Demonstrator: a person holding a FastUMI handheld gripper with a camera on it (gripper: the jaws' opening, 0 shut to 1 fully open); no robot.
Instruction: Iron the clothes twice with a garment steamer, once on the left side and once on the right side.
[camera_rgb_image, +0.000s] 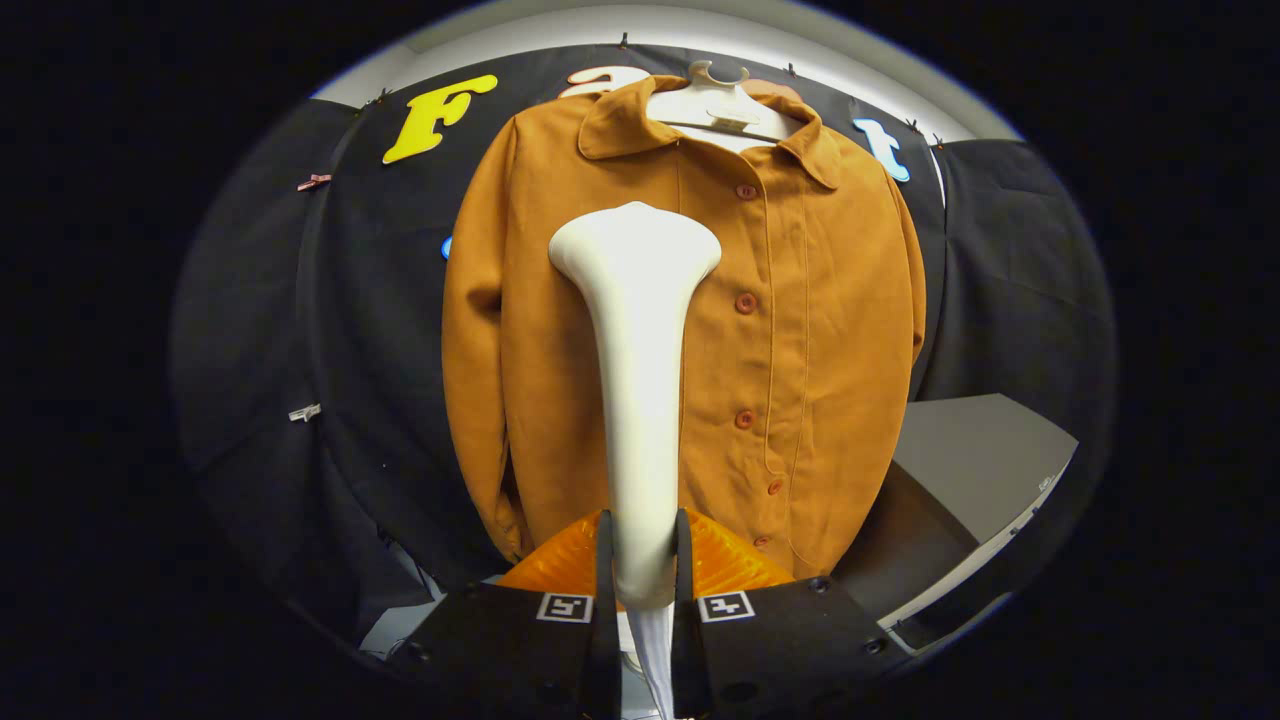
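Closest to us, the gripper (641, 560) has its two fingers (604, 570) drawn in narrow around the handle of the garment steamer (640, 400), one finger pressing on each side of the white shaft, so we have it clamped between them. Each finger carries a small square marker tag (565, 607) on its upper face. Just behind the fingers, on either side of the handle, we see a ribbed, translucent orange part (725, 560); we cannot tell what it belongs to.

From our grip the steamer rises straight ahead, slim at the bottom and widening into a broad rounded head (635, 250) at the top. The head stands in front of the chest of the jacket (800, 350), on the panel to the side of the button row nearer the garment's sleeve (475, 350) that we see beside the steamer. Whether the head touches the cloth or is held just off it, we cannot tell.

The jacket is mustard-brown, with a flat collar (620, 120) and a row of round buttons (745, 303) running down its front, and it is buttoned closed. It hangs upright from a white hanger (720, 105), both sleeves falling down along its sides.

Beyond the jacket hangs the booth's black cloth wall (370, 300), fastened with small clips (313, 182). Beside the jacket's lower hem, on the button side, we see a grey table surface (980, 450) with a pale edge.
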